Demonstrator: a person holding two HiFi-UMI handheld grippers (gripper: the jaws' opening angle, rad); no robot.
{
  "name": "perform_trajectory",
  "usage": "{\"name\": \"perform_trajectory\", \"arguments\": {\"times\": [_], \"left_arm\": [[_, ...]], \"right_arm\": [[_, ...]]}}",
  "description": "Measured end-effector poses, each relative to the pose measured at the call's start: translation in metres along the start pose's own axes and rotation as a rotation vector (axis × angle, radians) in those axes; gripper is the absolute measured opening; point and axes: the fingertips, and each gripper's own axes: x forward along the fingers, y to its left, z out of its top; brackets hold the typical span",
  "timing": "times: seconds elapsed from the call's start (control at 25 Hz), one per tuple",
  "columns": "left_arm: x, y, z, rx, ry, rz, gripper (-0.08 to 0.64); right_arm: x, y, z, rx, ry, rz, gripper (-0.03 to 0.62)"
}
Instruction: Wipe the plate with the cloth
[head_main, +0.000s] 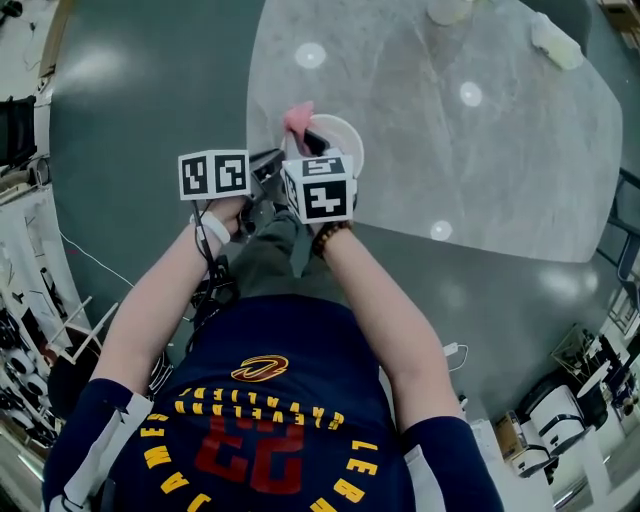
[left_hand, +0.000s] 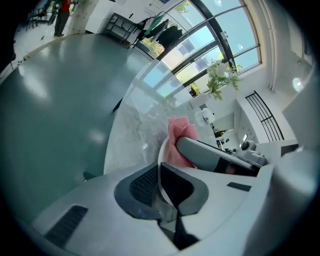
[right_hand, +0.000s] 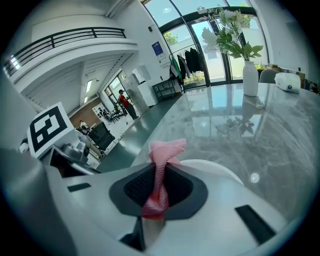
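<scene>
In the head view, the plate (head_main: 338, 135) is at the bench (head_main: 480, 160) edge. In its own view, the left gripper (left_hand: 161, 189) has its jaws clenched on the plate's rim; we should brace it firmly. In its own view, the right gripper (right_hand: 159, 189) has its jaws pinching the pink cloth (right_hand: 164, 152); we should press it flat and sweep.

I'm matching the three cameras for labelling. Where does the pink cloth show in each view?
Head view: pink cloth sits upper centre, slightly left of the middle.
Left gripper view: centre, just beyond the jaws.
Right gripper view: lower centre, pinched in the right gripper.
Shared landmark: the white plate, right beside the cloth in every view.
</scene>
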Motion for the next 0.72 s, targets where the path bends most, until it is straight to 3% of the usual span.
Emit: {"name": "perform_trajectory", "arguments": {"times": [0.36, 0.72], "left_arm": [[-0.005, 0.006, 0.003, -0.015, -0.024, 0.011, 0.020], [-0.009, 0.008, 0.005, -0.025, -0.037, 0.022, 0.020]], "right_arm": [[0.006, -0.012, -0.007, 0.025, 0.023, -0.021, 0.040], [-0.032, -0.064, -0.016, 0.106, -0.007, -0.131, 0.040]]}}
